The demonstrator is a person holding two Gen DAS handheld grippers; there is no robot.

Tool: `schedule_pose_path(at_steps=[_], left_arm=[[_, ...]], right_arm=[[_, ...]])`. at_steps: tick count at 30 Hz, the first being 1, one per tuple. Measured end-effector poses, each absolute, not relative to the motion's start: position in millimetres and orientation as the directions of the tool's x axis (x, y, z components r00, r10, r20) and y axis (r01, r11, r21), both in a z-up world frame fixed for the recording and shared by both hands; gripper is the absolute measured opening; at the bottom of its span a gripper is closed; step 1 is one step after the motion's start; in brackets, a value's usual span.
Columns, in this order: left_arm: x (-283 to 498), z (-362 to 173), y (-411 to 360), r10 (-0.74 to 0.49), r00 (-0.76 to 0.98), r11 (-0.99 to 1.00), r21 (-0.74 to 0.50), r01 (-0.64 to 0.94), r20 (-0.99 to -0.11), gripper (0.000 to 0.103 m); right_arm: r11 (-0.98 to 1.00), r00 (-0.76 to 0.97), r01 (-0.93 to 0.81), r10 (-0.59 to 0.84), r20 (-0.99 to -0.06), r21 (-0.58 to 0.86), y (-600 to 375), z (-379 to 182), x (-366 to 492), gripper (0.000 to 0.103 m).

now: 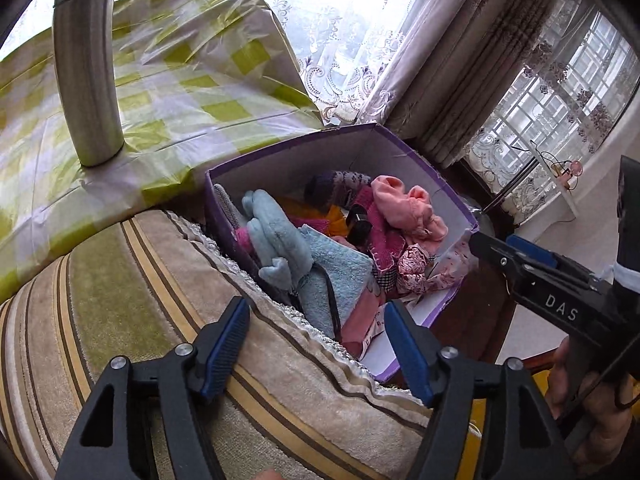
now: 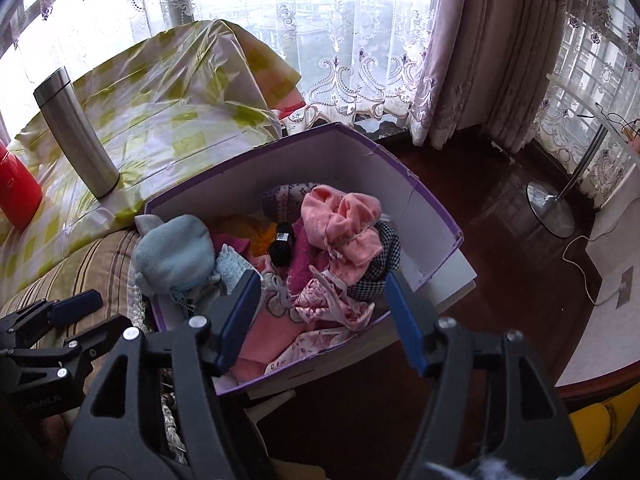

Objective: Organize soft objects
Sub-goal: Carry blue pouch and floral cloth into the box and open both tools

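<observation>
A purple cardboard box (image 1: pixel 288 148) (image 2: pixel 424 200) holds a heap of soft items: a pale blue plush (image 1: pixel 276 236) (image 2: pixel 176 252), a blue towel (image 1: pixel 340 264), a pink garment (image 1: pixel 408 208) (image 2: pixel 344 224), a magenta cloth (image 1: pixel 380 240), a black item (image 2: pixel 282 242) and checked fabric (image 2: pixel 380 264). My left gripper (image 1: pixel 316 316) is open and empty over the striped cushion (image 1: pixel 120 312), just left of the box. My right gripper (image 2: pixel 320 288) is open and empty above the box's near edge; it shows at the right of the left wrist view (image 1: pixel 500 248).
A steel flask (image 1: pixel 88 68) (image 2: pixel 76 132) stands on a table with a green checked cover (image 1: pixel 180 92) (image 2: pixel 168 112). A red container (image 2: pixel 16 196) is at the far left. Lace curtains (image 2: pixel 360 40), dark wooden floor (image 2: pixel 500 260) and a lamp stand base (image 2: pixel 550 208) lie behind and right.
</observation>
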State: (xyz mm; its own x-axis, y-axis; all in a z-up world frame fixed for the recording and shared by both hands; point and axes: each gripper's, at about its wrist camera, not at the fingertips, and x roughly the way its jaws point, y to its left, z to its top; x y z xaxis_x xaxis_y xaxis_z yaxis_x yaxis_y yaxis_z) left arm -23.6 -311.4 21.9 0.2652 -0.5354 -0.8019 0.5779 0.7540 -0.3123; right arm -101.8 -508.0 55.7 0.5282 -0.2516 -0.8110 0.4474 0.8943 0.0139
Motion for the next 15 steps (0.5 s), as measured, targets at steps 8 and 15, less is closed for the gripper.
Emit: schedule_pose_path(at_steps=[8,15], left_arm=[[-21.5,18.9,-319.2,-0.532,0.263,0.765,-0.323,0.557,-0.805,0.084],[-21.1,17.7,-321.4,-0.532,0.257,0.761,-0.323,0.562,-0.807,0.087]], right_arm=[[0.898,0.515,0.439,-0.23,-0.826,0.023,-505.2,49.9,-100.0,0.068],[0.897,0.511,0.442,-0.231,-0.828,0.022,-508.1,50.5,-99.6,0.068]])
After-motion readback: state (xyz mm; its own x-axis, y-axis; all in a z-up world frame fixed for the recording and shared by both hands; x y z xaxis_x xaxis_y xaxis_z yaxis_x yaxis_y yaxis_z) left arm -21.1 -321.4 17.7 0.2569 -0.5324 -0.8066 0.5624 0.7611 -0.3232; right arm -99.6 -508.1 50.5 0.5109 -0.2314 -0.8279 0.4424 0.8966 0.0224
